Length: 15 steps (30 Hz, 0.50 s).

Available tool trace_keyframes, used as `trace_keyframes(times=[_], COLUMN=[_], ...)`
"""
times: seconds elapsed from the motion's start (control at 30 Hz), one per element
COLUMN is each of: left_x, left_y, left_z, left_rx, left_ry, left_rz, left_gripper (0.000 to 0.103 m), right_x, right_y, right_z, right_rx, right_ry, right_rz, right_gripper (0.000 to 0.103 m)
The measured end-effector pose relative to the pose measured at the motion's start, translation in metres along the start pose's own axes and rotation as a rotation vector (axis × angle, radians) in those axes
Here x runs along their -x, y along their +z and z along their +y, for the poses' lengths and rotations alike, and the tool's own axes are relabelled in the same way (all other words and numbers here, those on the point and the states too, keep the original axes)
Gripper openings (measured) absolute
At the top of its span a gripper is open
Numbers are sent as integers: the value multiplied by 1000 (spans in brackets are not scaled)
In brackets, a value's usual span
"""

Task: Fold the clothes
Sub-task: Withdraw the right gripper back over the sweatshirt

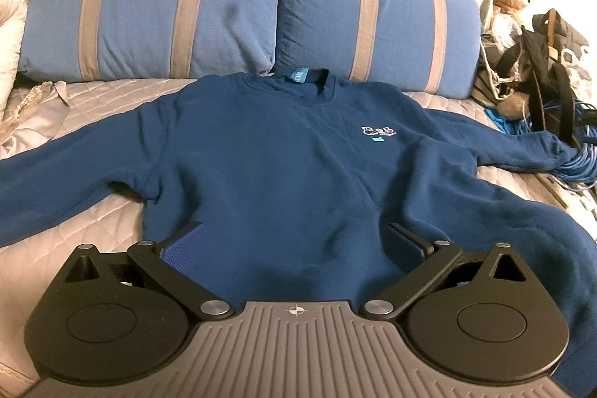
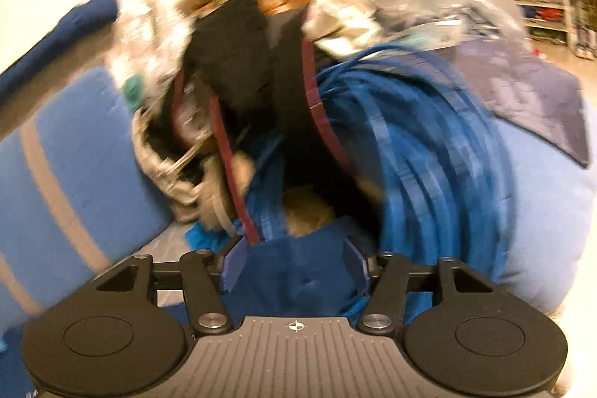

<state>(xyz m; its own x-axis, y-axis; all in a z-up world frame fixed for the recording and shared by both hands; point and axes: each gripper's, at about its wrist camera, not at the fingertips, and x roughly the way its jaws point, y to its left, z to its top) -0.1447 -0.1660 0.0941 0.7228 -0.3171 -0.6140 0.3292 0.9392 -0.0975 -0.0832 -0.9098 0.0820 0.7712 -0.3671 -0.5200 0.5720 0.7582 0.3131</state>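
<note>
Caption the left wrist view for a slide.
Open left gripper over the hem of a navy sweatshirt spread flat before two striped pillows.

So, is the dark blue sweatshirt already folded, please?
No, the dark blue sweatshirt lies flat on the quilted bed cover, both sleeves spread outward.

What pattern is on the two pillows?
Blue with grey-beige vertical stripes on the pillows; clearest in the left wrist view.

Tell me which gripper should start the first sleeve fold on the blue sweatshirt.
Probably the right. The right gripper stands open over a blue sleeve end beside the blue cable coil. The left gripper, also open, sits mid-hem of the sweatshirt.
</note>
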Motion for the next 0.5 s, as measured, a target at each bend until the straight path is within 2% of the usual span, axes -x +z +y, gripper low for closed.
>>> trace_keyframes(times=[0.3,0.5], left_x=[-1,-4], left_y=[0,-1], left_z=[1,5], left_rx=[2,25], left_ry=[-1,-14], left_rz=[4,14], left_gripper=[103,103], right_x=[-45,-80], right_y=[-56,-88], right_z=[112,199], right_rx=[225,458], right_ry=[135,198], right_rz=[103,124], right_gripper=[62,62])
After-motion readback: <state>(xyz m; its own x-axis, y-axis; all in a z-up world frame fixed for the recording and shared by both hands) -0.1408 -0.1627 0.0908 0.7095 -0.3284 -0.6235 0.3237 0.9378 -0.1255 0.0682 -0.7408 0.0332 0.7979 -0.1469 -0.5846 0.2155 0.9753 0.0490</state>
